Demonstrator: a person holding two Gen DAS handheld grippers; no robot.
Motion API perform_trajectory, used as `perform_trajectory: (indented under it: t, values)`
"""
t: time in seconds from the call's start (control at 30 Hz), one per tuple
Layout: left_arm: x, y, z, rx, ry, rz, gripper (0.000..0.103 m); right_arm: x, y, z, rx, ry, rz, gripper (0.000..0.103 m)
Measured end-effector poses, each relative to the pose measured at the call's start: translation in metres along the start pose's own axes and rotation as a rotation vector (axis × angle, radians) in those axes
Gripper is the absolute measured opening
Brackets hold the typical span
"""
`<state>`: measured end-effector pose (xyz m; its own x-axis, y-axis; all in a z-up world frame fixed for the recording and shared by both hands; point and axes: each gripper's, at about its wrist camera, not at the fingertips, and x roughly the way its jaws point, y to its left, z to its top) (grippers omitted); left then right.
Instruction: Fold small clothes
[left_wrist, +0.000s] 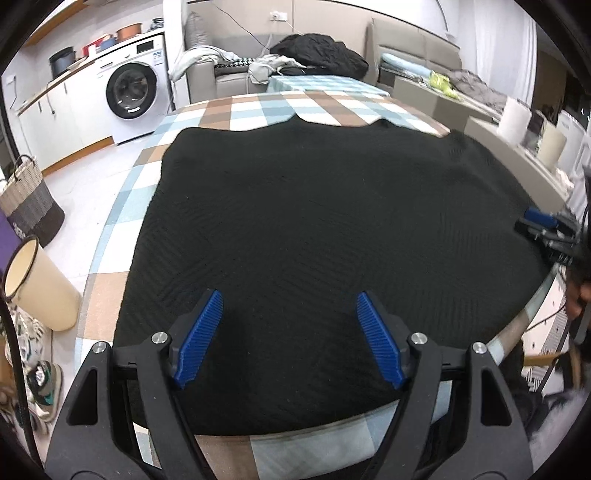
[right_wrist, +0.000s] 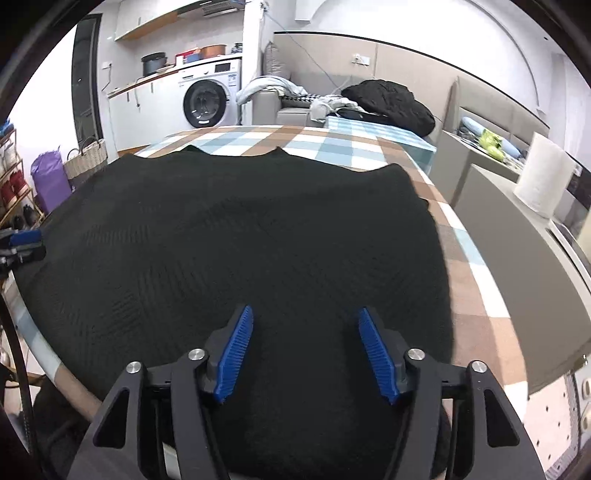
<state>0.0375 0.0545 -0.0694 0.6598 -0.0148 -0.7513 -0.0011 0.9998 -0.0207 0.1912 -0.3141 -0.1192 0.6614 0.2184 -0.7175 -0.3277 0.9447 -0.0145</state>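
A black knitted garment (left_wrist: 314, 221) lies spread flat over most of a table with a checked cloth (left_wrist: 258, 110); its far hem is wavy. My left gripper (left_wrist: 290, 295) hovers open over the garment's near left part, and nothing sits between its blue pads (left_wrist: 201, 336). My right gripper (right_wrist: 306, 310) stands open over the garment (right_wrist: 240, 229) near its front right side, its pads empty too. Each gripper shows at the edge of the other's view: the right gripper (left_wrist: 543, 229) at the garment's right border, the left gripper (right_wrist: 22, 240) at its left border.
A washing machine (left_wrist: 135, 92) and a woven basket (left_wrist: 29, 199) stand to the left, with a cream bin (left_wrist: 37, 284) on the floor beside the table. A sofa with a dark clothes pile (left_wrist: 317, 51) is behind. A grey counter with a paper roll (right_wrist: 543, 181) runs along the right.
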Motion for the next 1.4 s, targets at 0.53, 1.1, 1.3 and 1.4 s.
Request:
perform_trajectory:
  t: [0.53, 1.1, 1.3, 1.4]
  values:
    - [-0.014, -0.062, -0.006, 0.049, -0.06, -0.023, 0.073, -0.006, 0.069, 0.008, -0.045, 0.034, 0.106, 0.067]
    - [-0.021, -0.03, -0.031, -0.039, 0.034, -0.027, 0.08, -0.009, 0.084, 0.001, -0.037, 0.047, 0.157, 0.079]
    - [-0.039, 0.016, -0.042, -0.2, 0.031, -0.011, 0.08, -0.014, 0.091, -0.007, -0.073, 0.031, 0.101, 0.081]
    - [-0.047, 0.035, -0.045, -0.265, 0.041, -0.023, 0.08, -0.014, 0.095, -0.009, -0.091, 0.019, 0.089, 0.082]
